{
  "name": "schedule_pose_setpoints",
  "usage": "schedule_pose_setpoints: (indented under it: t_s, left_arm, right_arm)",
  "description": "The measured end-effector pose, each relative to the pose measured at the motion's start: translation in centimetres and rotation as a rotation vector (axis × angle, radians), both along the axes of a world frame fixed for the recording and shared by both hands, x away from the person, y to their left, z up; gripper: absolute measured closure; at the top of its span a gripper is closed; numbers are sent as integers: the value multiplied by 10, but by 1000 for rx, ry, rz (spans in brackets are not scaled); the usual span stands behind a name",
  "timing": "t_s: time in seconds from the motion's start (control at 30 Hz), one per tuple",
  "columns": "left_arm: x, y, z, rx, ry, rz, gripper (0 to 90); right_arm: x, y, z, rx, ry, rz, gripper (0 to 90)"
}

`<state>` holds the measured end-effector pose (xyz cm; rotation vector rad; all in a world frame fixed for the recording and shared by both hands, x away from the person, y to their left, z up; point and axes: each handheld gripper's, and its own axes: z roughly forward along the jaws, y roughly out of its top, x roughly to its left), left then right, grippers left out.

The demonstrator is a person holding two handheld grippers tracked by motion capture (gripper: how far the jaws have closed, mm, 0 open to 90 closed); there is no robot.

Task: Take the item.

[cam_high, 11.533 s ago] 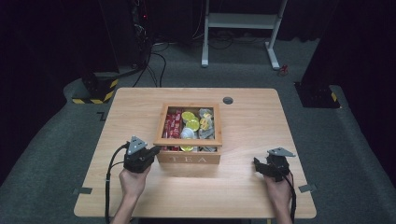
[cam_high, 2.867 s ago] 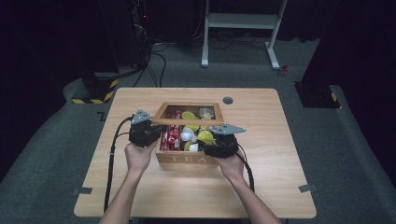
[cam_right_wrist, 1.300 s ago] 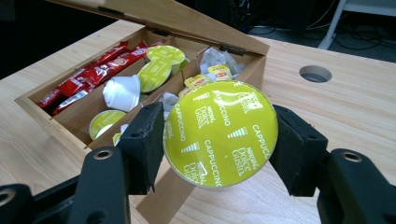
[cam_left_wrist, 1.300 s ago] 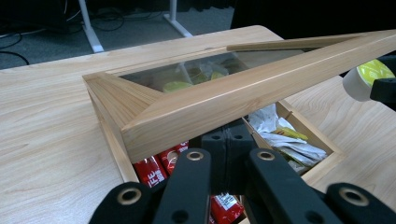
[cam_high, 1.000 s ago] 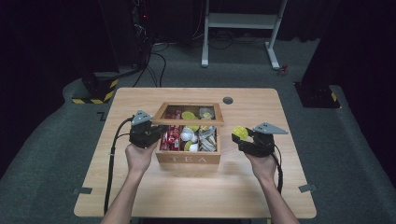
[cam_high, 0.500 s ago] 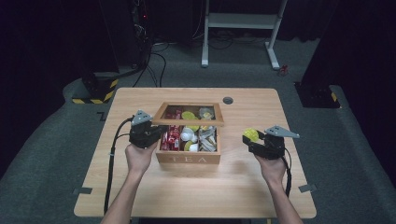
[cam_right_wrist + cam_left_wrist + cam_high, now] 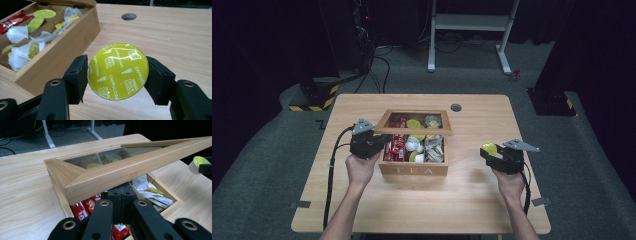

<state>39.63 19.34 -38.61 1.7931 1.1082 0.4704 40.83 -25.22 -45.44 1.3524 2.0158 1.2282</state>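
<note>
A wooden tea box (image 7: 414, 170) stands mid-table with its glass lid (image 7: 414, 131) half raised. My left gripper (image 7: 379, 142) is shut at the box's left front corner. In the left gripper view its closed jaws (image 7: 122, 195) sit under the lid's front rail (image 7: 120, 173), propping it up above red sachets (image 7: 81, 210). To the right of the box, my right gripper (image 7: 486, 151) is shut on a yellow-green cappuccino capsule (image 7: 489, 148). The capsule's foil face (image 7: 117, 71) is pinched by its rim between both pads (image 7: 78, 75), low over the table.
The box (image 7: 57, 57) holds several green capsules, white wrappers and red sachets. A round cable hole (image 7: 456, 107) is in the table behind the box. Bare tabletop (image 7: 472, 200) lies in front of and to the right of the box. Cables trail from both grippers.
My right gripper has carried the capsule further right, away from the box, and a little lower. The left gripper and the lid have stayed put.
</note>
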Motion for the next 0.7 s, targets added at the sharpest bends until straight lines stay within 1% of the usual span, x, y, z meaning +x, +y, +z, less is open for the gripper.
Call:
schedule_pose_setpoints:
  t_s: [0.2,0.33,0.43,0.6,0.7]
  left_arm:
    - [0,0,0,0,-1,0,893]
    - [-1,0,-1,-2,-2,1,893]
    - [-2,0,-1,1,-5,-4,893]
    - [-2,1,0,0,-5,-2,893]
    - [-3,1,0,-2,-5,-3,893]
  right_arm:
    - [1,-5,-10,-4,25,-14,402]
    - [4,-5,-17,-10,40,-20,402]
    - [7,-3,-23,-16,50,-17,401]
    - [11,1,-32,-27,81,-18,401]
    - [13,3,-36,-35,84,-13,401]
